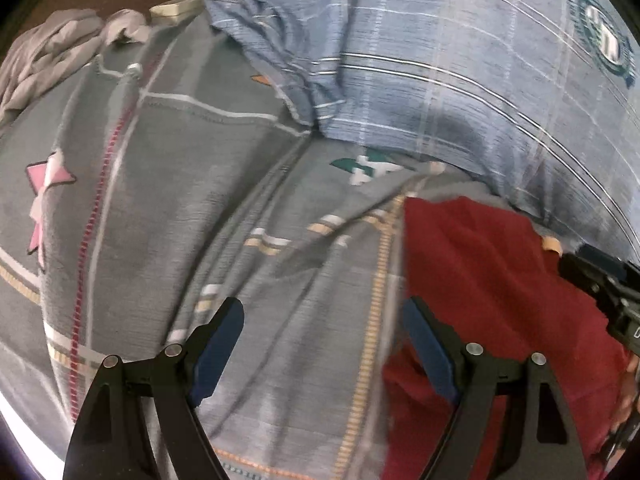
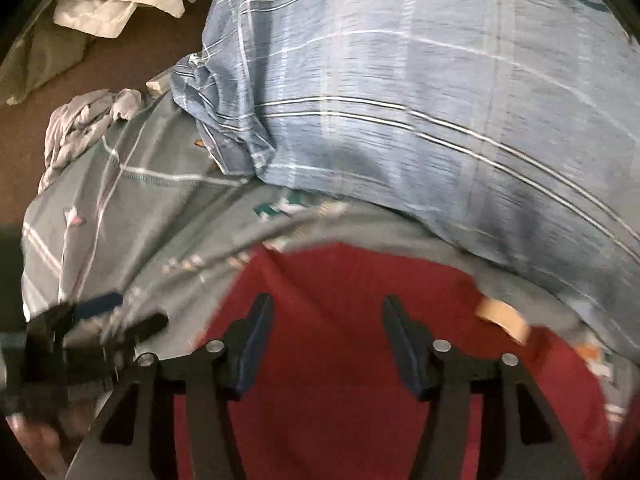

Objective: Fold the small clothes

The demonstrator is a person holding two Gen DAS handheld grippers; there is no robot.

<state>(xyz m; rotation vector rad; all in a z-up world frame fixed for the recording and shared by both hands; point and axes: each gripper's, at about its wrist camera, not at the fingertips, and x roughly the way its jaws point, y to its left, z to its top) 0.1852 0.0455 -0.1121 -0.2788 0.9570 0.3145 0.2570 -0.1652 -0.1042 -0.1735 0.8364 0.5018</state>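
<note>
A dark red garment (image 1: 492, 300) lies flat on the grey patterned bedsheet (image 1: 180, 200); in the right wrist view the red garment (image 2: 340, 288) fills the lower middle. My left gripper (image 1: 324, 316) is open and empty, over the sheet at the garment's left edge. My right gripper (image 2: 328, 312) is open and empty, just above the garment's middle. The right gripper shows at the right edge of the left wrist view (image 1: 604, 296); the left gripper shows blurred at the left of the right wrist view (image 2: 100, 320).
A blue plaid pillow (image 1: 460, 72) lies behind the garment; it also shows in the right wrist view (image 2: 420, 100). A crumpled grey cloth (image 2: 80, 128) sits at the sheet's far left edge. White and olive cloths (image 2: 112, 4) lie on the brown floor beyond.
</note>
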